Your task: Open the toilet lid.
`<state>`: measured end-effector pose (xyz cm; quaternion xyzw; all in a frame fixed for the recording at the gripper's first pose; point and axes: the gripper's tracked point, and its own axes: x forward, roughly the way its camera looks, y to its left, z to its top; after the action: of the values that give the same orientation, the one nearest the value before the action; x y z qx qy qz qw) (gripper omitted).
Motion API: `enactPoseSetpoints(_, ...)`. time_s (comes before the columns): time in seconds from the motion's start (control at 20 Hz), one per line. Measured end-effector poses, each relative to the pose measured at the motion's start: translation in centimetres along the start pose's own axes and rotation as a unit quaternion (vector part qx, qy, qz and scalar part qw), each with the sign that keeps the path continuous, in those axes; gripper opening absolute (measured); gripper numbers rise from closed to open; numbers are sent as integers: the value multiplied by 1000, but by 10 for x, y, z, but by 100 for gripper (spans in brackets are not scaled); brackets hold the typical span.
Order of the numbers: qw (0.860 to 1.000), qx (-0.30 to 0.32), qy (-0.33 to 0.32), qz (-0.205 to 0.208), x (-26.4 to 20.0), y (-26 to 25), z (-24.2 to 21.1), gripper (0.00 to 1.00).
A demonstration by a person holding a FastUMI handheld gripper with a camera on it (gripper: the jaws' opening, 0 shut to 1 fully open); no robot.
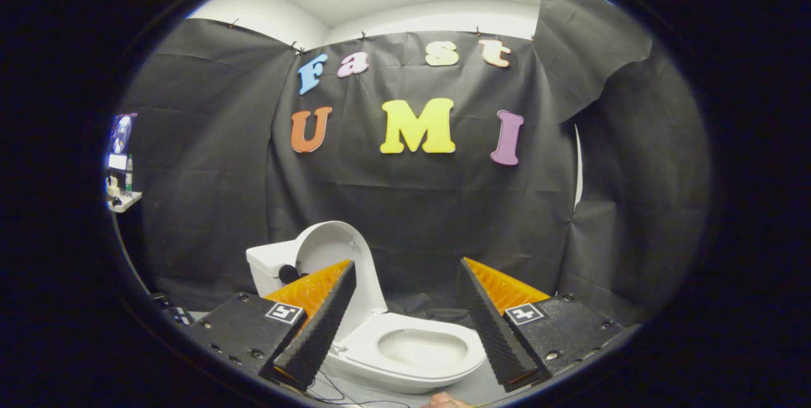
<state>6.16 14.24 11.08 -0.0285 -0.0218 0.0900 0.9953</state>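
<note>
A: Between the fingers, what sits there?
B: The toilet (405, 348), low against the black cloth wall (412, 205). Its lid (332, 249) stands upright against the tank (269, 265), the seat (415, 348) down and the bowl exposed.
A: And the tool (405, 316)?
B: Spread wide, gripping nothing, touching neither lid nor seat.

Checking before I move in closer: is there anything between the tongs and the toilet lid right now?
Nothing visible. The tongs are open with nothing held, and the toilet lid already stands raised against the tank, just beyond one finger. The seat lies bare between the fingers.
</note>
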Motion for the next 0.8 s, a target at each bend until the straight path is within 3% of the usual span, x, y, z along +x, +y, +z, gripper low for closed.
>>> enactPoseSetpoints(0.8,998,33,-7,-47,-40,-77,-26,100)
